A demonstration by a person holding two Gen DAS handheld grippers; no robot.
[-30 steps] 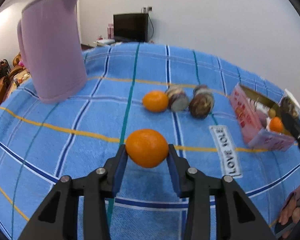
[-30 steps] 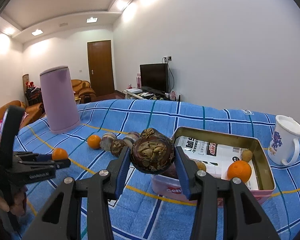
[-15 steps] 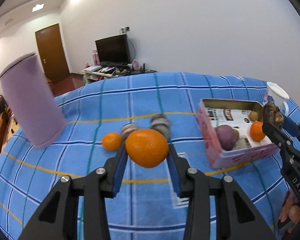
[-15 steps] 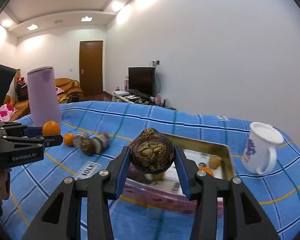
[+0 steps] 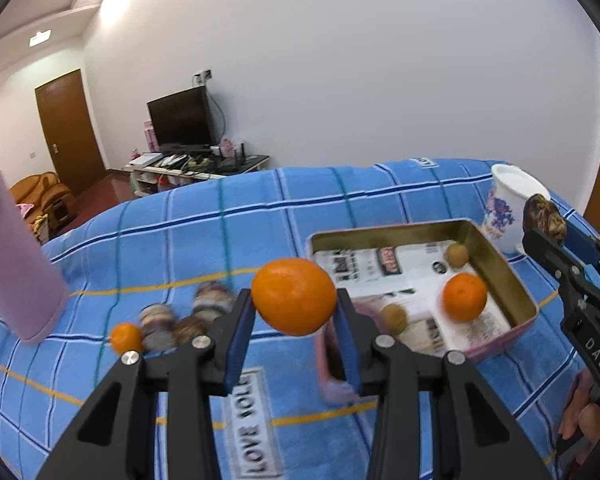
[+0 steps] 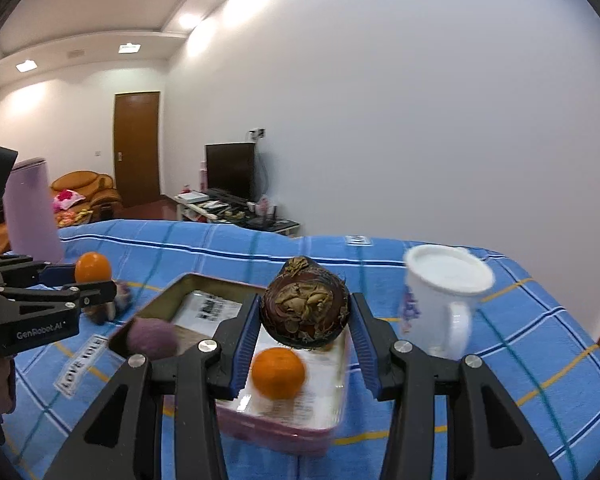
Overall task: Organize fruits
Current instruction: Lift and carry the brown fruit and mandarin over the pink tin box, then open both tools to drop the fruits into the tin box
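So the left hand-held gripper [image 5: 296,312] is clamped on a round orange mandarin [image 5: 294,295], held in the air above the near-left corner of the pink rectangular tin with a gold inside [image 5: 496,258]. The right hand-held gripper [image 6: 305,326] is clenched on a dark brown, rough-skinned round fruit [image 6: 305,308], up over the same tin.

Count: three mandarins total, one gripped, one lying in the tin [image 5: 464,297], one small one on the blue checked cloth [image 5: 126,337] over the bench. Two little tan round fruits sit in the tin too [image 5: 457,255] [image 5: 393,314]. Beside the loose mandarin there's a blurry cluster of brownish fruits [image 5: 180,320], roughly three, hard to count.

The right wrist view shows a purple round fruit [image 6: 153,338] in the tin's left end, which the left view mostly hides behind its own fingers. The left view gives the loose fruits properly; in the right view the other gripper mostly covers them.

A white mug with a purple flower print [image 6: 444,304] stands just beside the tin's far right side, near the cloth's edge. A tall lilac jug [image 5: 16,268] stands well apart on the left, with open cloth between.
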